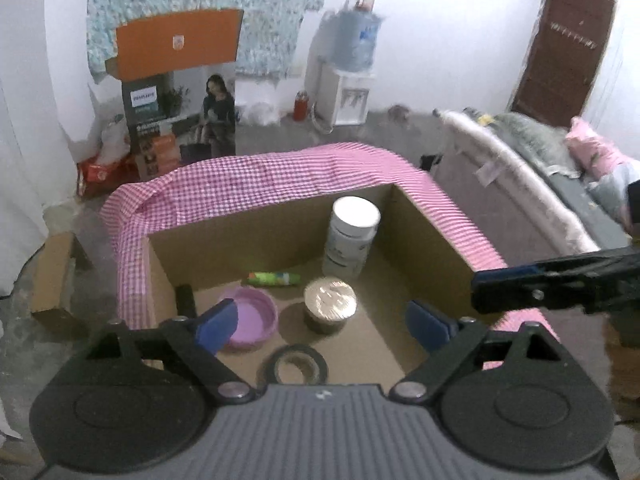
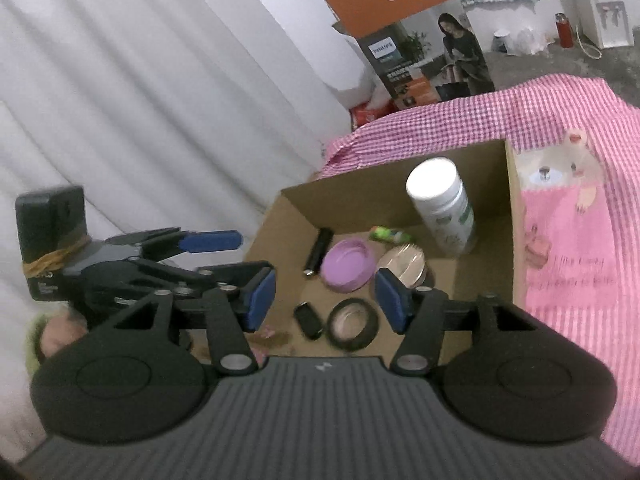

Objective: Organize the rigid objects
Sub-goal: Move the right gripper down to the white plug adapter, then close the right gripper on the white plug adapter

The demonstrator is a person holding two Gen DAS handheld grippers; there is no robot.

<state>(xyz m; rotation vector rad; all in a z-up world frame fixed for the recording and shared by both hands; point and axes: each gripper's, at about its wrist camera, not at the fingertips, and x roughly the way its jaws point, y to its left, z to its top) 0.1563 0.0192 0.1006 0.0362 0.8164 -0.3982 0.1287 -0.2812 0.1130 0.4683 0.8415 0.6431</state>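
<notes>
Pink-checked cloth [image 1: 280,172], brown box [image 1: 420,232]

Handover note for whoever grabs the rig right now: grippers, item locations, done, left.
Left gripper: open, empty, above the cardboard box.
Right gripper: open, empty, also over the box.
In the box: white bottle upright at the back, green tube lying flat, purple lid, foil-topped cup, black tape roll, black stick, small black item.
Done: those seven are boxed.
Left: no loose items in view; check outside the frames.
</notes>
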